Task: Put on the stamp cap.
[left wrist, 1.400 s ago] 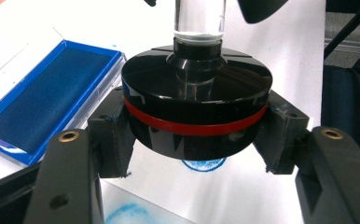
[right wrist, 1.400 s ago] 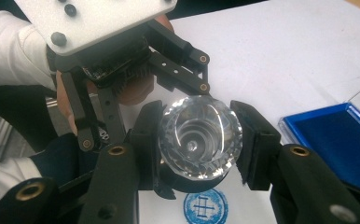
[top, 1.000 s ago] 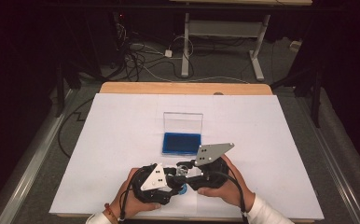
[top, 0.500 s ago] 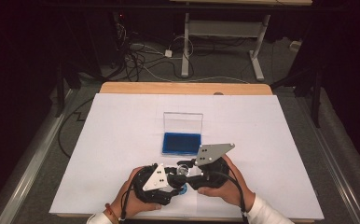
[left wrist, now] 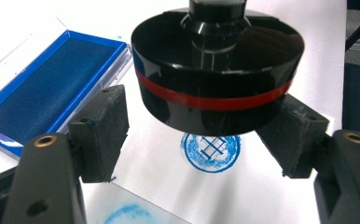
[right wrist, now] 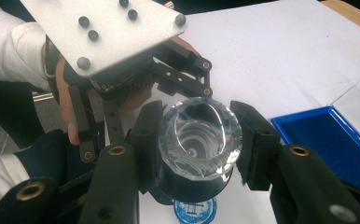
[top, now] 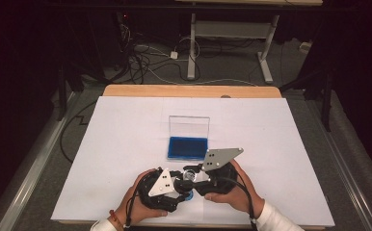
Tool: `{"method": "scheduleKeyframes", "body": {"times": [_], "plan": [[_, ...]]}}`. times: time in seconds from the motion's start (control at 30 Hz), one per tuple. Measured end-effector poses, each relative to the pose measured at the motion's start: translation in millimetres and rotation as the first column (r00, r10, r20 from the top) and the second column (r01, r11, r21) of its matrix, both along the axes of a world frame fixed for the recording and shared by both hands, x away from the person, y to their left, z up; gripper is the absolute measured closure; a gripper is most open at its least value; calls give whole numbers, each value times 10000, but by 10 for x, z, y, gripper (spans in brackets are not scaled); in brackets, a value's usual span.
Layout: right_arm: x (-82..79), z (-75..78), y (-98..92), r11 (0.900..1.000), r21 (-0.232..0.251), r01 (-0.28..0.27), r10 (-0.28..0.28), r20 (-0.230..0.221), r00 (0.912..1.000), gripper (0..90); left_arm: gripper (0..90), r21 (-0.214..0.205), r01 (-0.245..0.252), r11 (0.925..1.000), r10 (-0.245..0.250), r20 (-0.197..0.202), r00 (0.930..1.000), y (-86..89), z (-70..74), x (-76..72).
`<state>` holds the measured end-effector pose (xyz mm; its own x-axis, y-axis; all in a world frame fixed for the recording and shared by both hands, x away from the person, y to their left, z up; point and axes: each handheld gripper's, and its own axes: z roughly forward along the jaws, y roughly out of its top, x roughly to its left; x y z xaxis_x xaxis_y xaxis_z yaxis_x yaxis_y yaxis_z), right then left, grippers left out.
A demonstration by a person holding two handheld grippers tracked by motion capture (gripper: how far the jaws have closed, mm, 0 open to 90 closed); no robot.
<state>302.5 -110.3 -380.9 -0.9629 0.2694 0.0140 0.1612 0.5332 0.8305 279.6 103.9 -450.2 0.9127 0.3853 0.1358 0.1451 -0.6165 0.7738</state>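
Note:
A round stamp with a black base, a red band [left wrist: 215, 79] and a clear faceted handle [right wrist: 199, 135] hangs just above the white paper [top: 126, 144], over a fresh blue round print [left wrist: 211, 151]. My right gripper [right wrist: 199, 140] is shut on the clear handle, one pad on each side. My left gripper [left wrist: 197, 140] brackets the black base from below. Its jaws have just been opening, and its left pad [left wrist: 101, 133] stands clear of the base. In the high view both grippers meet at the stamp [top: 190, 175] near the table's front edge.
An open blue ink pad [top: 188, 147] lies just beyond the hands, its clear lid [top: 189, 126] standing up behind it. Part of a second blue print [left wrist: 122, 214] shows by the left jaw. The left gripper's grey plate [right wrist: 103, 32] is close over the right gripper.

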Motion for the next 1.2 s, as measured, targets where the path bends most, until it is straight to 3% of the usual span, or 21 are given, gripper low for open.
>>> {"method": "scheduleKeyframes", "body": {"times": [0.77,1.2], "plan": [[4,56,-48,9999,-4,117,-117,191,9997,571,237,68,-198,9998,197,14,9998,43,-15,28],[38,116,-110,9995,-9,324,-323,398,9987,571,232,164,-896,9958,891,280,9956,325,6,71]]}}
